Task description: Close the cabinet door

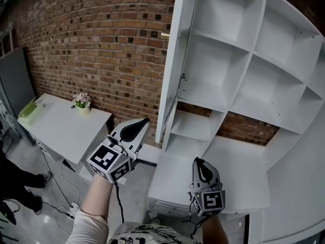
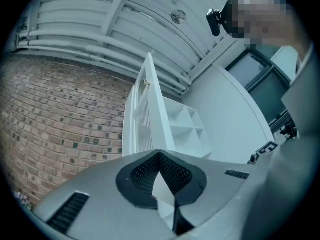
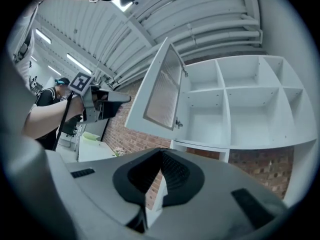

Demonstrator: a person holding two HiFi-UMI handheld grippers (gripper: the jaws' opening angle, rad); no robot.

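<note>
The white cabinet point(image 1: 244, 60) hangs on a brick wall, its open compartments bare. Its door point(image 1: 172, 60) stands swung out at the left, almost edge-on in the head view, with a small brass knob point(image 1: 165, 35). My left gripper point(image 1: 137, 128) is shut and empty, its tip just left of the door's lower corner and apart from it. The left gripper view shows the door point(image 2: 150, 114) ahead, above the closed jaws point(image 2: 159, 156). My right gripper point(image 1: 202, 168) is lower, over the white counter point(image 1: 177, 182), shut and empty. The right gripper view shows the door point(image 3: 160, 91) and the left gripper point(image 3: 117, 100) beside it.
A white table point(image 1: 61, 131) at the left carries a small flower pot point(image 1: 81, 101) and a green box point(image 1: 30, 111). Cables and a power strip point(image 1: 71, 210) lie on the floor. A person's dark legs point(image 1: 15, 182) are at the far left edge.
</note>
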